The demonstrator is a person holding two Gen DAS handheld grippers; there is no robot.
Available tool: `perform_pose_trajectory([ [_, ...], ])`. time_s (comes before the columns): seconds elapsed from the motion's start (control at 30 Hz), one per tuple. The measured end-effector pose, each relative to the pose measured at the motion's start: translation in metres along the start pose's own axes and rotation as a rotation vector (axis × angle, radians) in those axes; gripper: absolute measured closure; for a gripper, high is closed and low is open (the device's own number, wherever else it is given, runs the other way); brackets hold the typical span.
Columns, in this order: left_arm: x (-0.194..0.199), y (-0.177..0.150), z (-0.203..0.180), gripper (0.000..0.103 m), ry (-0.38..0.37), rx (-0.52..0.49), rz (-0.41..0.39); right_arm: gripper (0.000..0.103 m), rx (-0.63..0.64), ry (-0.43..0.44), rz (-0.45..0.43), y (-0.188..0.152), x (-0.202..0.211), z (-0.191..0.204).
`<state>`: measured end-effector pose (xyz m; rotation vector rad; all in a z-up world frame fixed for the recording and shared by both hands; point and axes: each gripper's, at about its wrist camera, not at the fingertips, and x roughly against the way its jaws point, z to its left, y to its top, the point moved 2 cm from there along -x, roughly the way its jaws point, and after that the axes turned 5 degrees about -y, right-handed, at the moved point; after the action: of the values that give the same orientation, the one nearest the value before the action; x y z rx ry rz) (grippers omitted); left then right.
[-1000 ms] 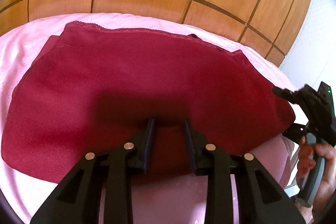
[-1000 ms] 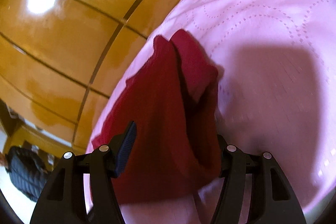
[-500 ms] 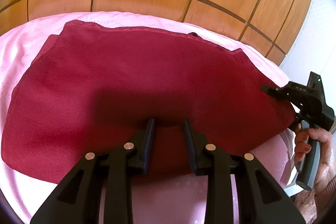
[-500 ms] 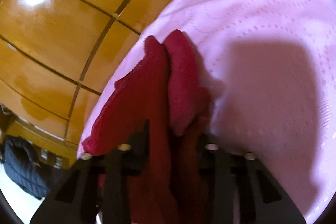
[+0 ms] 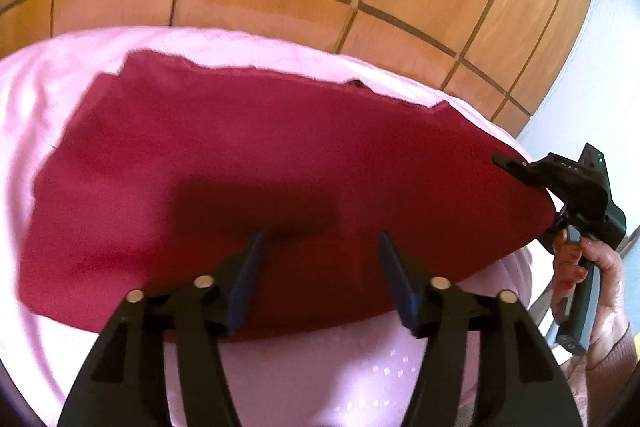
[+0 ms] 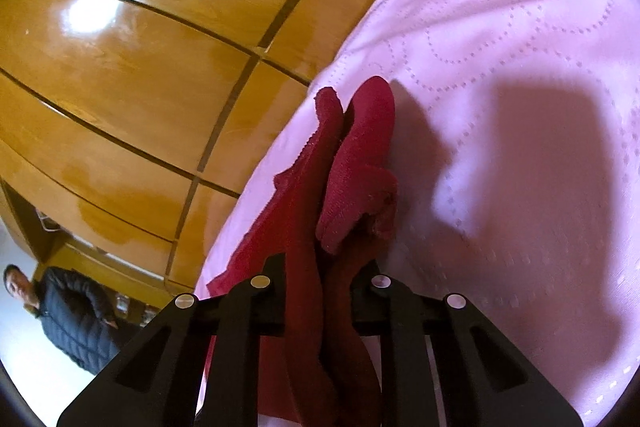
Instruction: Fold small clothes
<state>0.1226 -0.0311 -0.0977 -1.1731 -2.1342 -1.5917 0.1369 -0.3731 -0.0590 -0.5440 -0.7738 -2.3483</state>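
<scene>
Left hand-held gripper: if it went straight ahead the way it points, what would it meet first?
Most likely the dark red garment spread on the pink bedcover; the open left hand-held gripper already hangs over it, though depth is uncertain.

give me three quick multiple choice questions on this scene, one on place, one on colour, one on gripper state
1. Where does the garment lie?
A. on the pink bedcover
B. on a wooden floor
C. in a basket

2. What colour is the garment?
A. blue
B. dark red
C. white

3. How is the right hand-held gripper?
A. open above the cloth
B. out of view
C. shut on the garment's edge

Answers:
1 A, pink quilted cover shows all around the cloth.
2 B, it is dark red in both views.
3 C, red cloth is pinched between its fingers, while the left hand-held gripper stands open.
</scene>
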Motion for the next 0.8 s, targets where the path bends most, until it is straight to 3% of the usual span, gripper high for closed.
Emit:
perform_pose_trajectory([
  [0.37, 0.02, 0.007, 0.023, 0.039, 0.08, 0.02, -0.039, 0.088, -0.042, -0.05, -0.082, 0.032, 0.043, -0.028],
  [0.63, 0.009, 0.0, -0.001, 0.039, 0.012, -0.074, -0.003, 0.088, -0.034, -0.162, -0.163, 0.054, 0.084, -0.051],
  [0.73, 0.016, 0.002, -0.001, 0.036, -0.043, -0.048, -0.02, 0.088, -0.053, -0.222, -0.143, 0.051, 0.081, -0.061],
  [0.8, 0.021, 0.004, 0.001, 0.036, -0.026, -0.039, -0.029, 0.088, -0.06, -0.241, -0.14, 0.048, 0.08, -0.061],
])
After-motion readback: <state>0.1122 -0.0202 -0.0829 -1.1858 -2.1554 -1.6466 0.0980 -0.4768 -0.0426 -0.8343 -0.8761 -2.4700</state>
